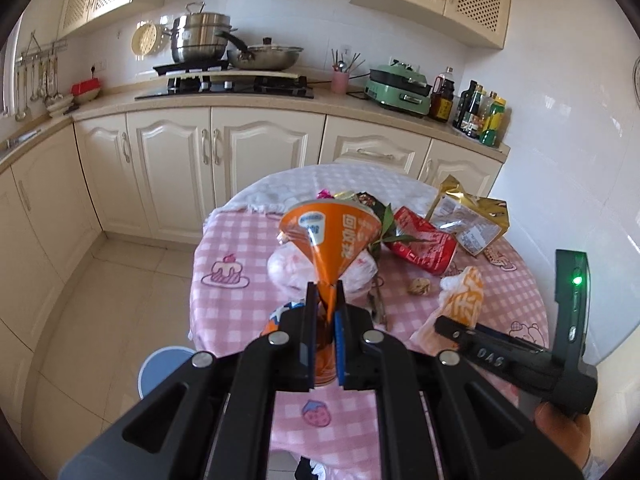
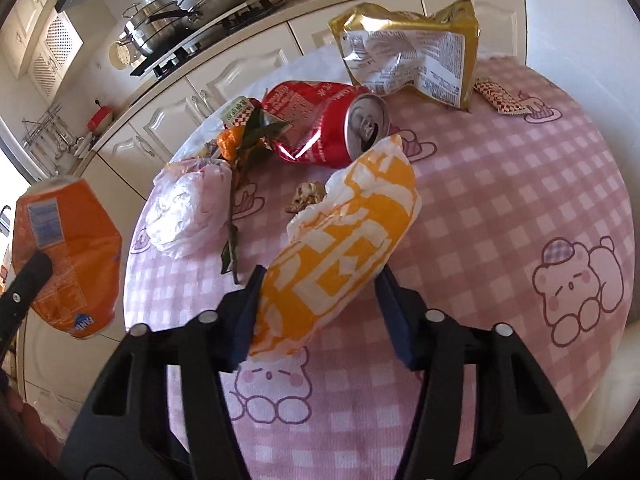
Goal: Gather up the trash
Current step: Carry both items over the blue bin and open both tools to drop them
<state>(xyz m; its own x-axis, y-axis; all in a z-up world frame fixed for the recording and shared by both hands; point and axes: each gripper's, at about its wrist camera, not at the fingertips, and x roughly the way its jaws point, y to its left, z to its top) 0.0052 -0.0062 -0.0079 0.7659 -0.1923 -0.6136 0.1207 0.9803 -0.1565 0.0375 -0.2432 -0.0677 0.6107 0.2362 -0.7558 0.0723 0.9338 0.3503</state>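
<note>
Two pieces of trash were gripped: a crushed orange can (image 1: 332,240) was pinched flat in the left gripper (image 1: 325,292), off the table's edge at nine o'clock, and a yellow-and-white wrapper (image 2: 344,248) was apparently clamped by the right gripper (image 2: 320,276) over the pink checked tablecloth (image 2: 500,200). A red can (image 2: 320,128) lay at twelve o'clock.

Trash-strewn round table (image 2: 500,208), pink checked cloth (image 1: 232,248)
</note>
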